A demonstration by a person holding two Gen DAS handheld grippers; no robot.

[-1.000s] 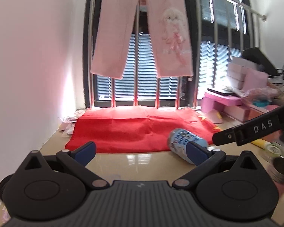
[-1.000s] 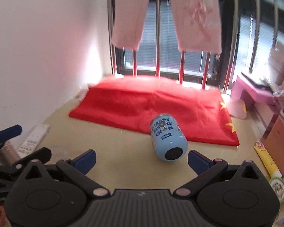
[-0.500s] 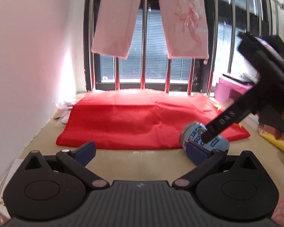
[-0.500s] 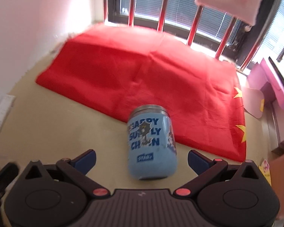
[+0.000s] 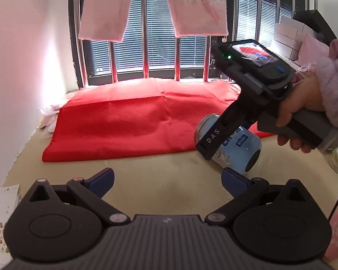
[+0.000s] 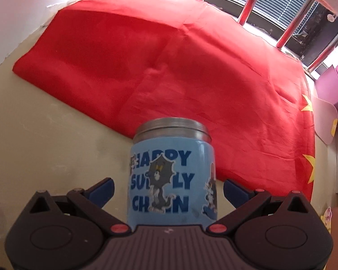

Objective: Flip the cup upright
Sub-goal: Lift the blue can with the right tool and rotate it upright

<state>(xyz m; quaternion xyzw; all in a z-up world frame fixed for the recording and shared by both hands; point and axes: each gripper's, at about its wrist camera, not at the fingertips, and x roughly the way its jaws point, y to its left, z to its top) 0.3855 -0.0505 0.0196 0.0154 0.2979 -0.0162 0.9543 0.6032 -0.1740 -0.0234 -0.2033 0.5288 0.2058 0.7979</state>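
Left-wrist and right-wrist views of a cup lying on its side. The blue cup (image 6: 171, 173), printed with cartoon cats and dark blue lettering, lies on the beige desk (image 6: 45, 139) with its metal-rimmed mouth pointing toward the red cloth (image 6: 169, 67) and its base toward the right wrist camera. In the left wrist view the same cup (image 5: 236, 150) lies at the near edge of the red cloth (image 5: 128, 123), its dark round base turned toward the lower right.

The right hand-held gripper (image 6: 168, 192) is set over the cup with its jaws apart: one blue-tipped finger stands on each side of the body, and a narrow gap shows between each tip and the blue wall, so the cup is straddled and not clamped. From the left wrist view the right hand-held gripper (image 5: 210, 145) slopes down onto the cup, held by the person's right hand (image 5: 302, 110) in a fluffy pink sleeve; one black finger marked "DAS" crosses the cup's side.

The left hand-held gripper (image 5: 166, 180) hangs above bare desk (image 5: 157, 168) with its jaws wide apart and nothing between them; its right fingertip lies just beside the cup's base.

Background: pink trousers (image 5: 151, 6) hang before a barred window (image 5: 160, 56).
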